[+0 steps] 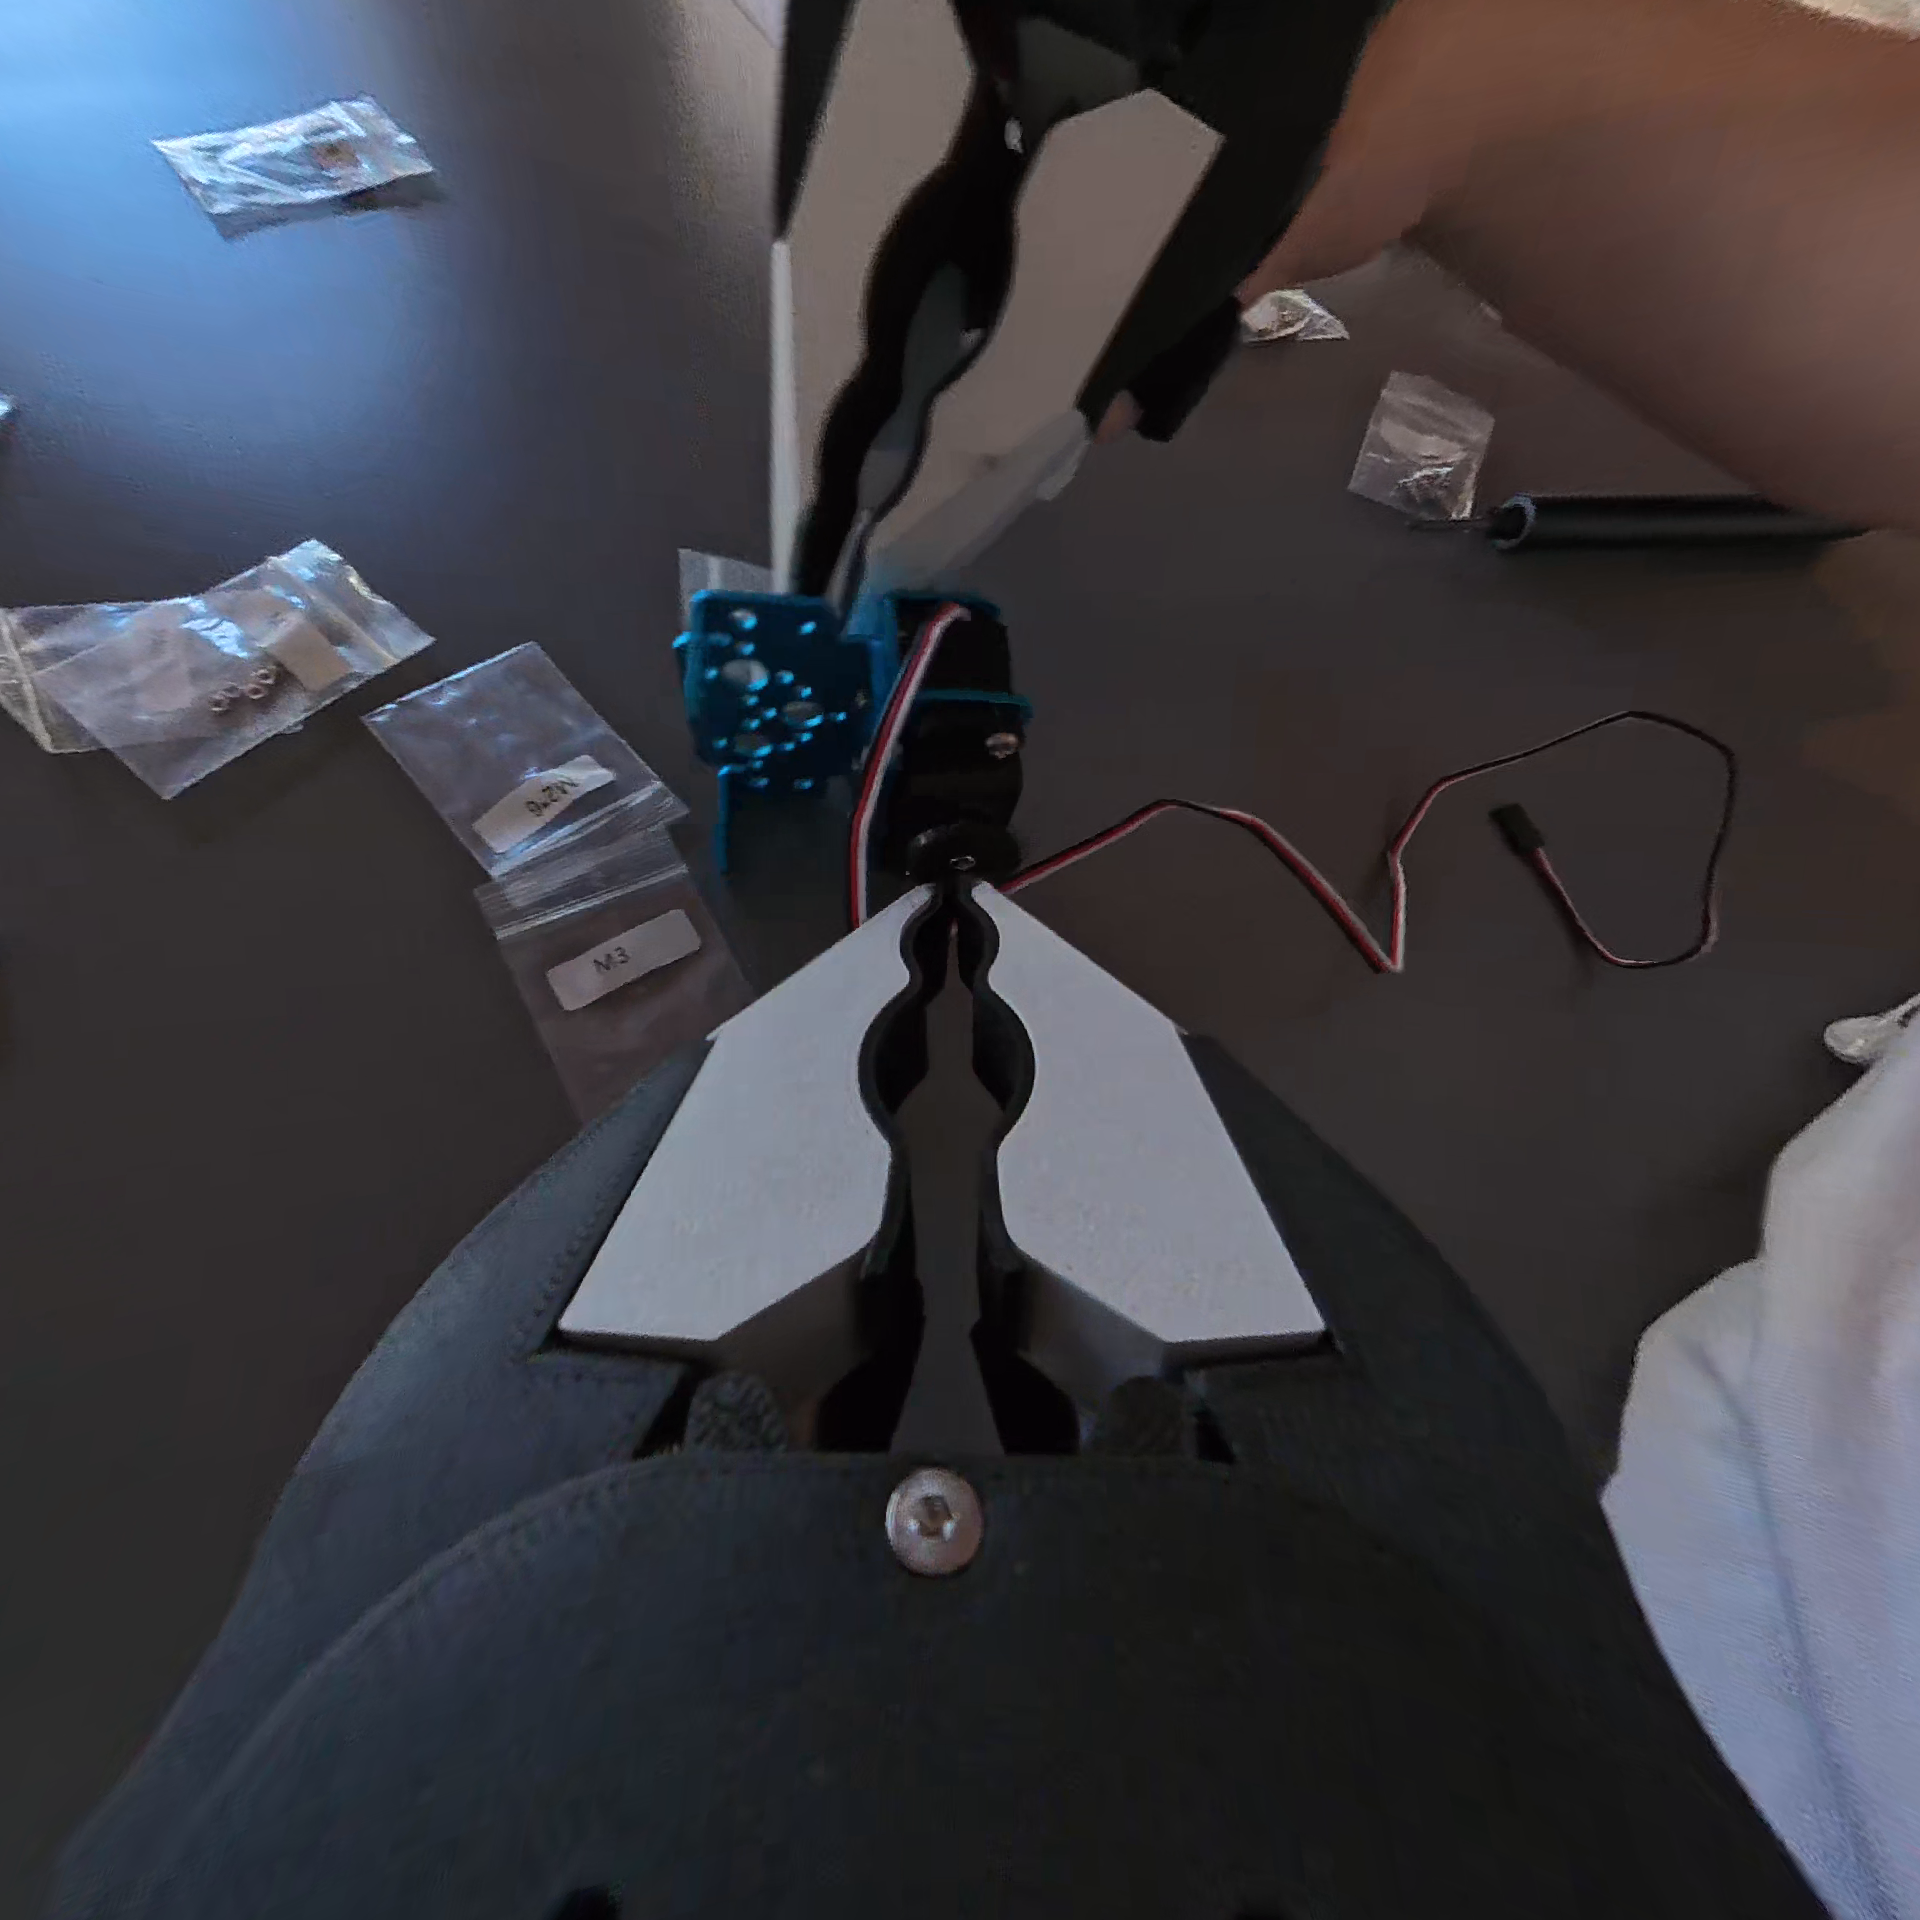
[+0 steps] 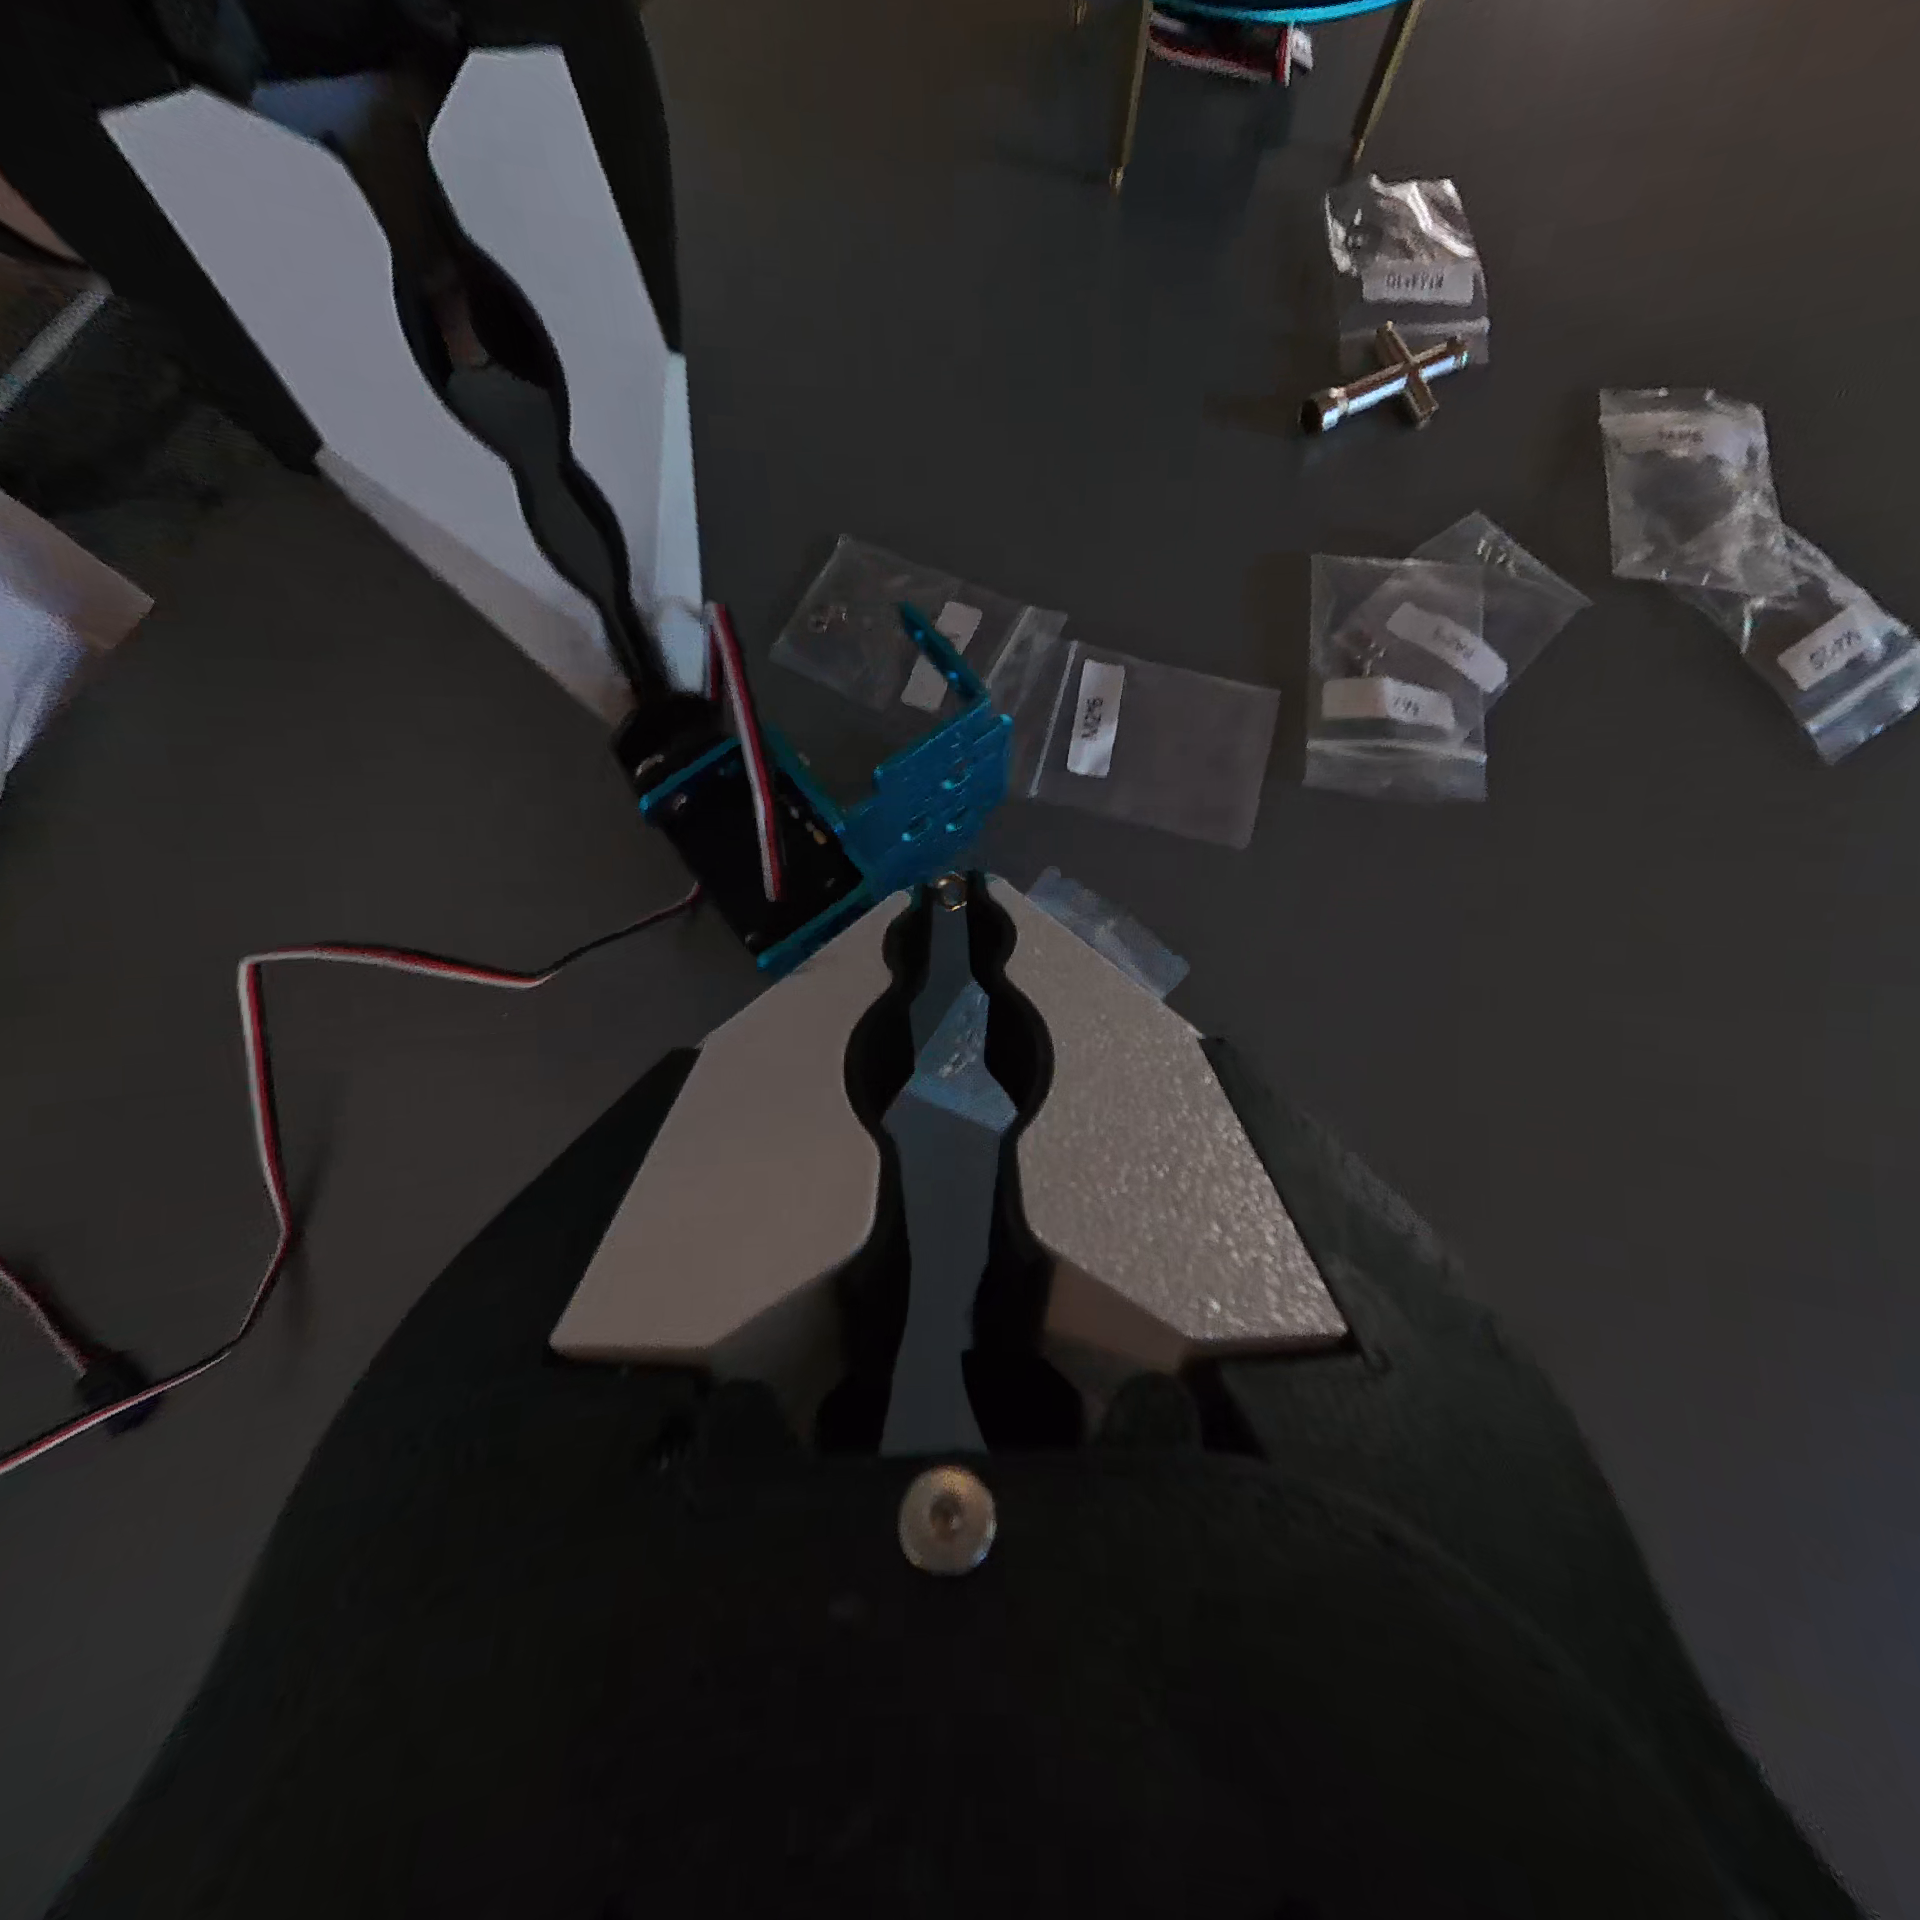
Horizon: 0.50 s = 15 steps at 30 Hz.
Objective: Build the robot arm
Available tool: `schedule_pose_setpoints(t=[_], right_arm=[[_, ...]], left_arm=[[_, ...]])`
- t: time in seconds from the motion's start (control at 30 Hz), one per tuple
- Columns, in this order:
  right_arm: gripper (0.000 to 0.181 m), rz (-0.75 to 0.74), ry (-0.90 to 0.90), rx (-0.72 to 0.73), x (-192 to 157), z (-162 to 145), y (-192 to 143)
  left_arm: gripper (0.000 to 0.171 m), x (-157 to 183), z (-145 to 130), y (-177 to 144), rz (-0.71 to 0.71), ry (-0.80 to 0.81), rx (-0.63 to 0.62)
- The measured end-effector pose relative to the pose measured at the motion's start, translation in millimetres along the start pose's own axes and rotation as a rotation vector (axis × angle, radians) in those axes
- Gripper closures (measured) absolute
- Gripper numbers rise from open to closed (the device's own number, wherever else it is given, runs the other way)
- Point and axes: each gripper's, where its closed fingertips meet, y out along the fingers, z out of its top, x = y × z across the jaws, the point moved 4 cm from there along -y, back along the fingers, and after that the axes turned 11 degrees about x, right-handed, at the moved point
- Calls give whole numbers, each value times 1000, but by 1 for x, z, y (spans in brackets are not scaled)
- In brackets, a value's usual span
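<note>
A black servo (image 1: pixel 966 727) sits in a blue perforated metal bracket (image 1: pixel 769 696) on a dark grey table. My left gripper (image 1: pixel 951 891) is shut on the servo's round black end. A red, white and black wire (image 1: pixel 1455 790) trails right from the servo to a small black plug (image 1: pixel 1507 821). My right gripper (image 2: pixel 951 891) is shut on a small metal nut (image 2: pixel 948 888), right at the near edge of the bracket (image 2: pixel 935 800). The servo (image 2: pixel 727 821) lies left of it. Each gripper shows in the other's view: the right (image 1: pixel 831 582), the left (image 2: pixel 644 665).
Clear plastic bags of small hardware lie left of the bracket (image 1: pixel 530 758) (image 1: pixel 208 665) and across the right wrist view (image 2: pixel 1153 738) (image 2: pixel 1403 675) (image 2: pixel 1756 561). There is also a metal cross wrench (image 2: pixel 1392 379), a black rod (image 1: pixel 1662 514), brass standoffs (image 2: pixel 1132 104) and a person's arm (image 1: pixel 1662 260). The tips of one gripper are about 6 cm away from the tips of the other.
</note>
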Motion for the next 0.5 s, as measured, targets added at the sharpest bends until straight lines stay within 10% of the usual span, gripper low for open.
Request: schedule_pose_setpoints(t=[0.5], right_arm=[[174, -247, -81, 14, -46, -18, -45]], left_arm=[[165, -8, 10, -10, 282, -16, 76]])
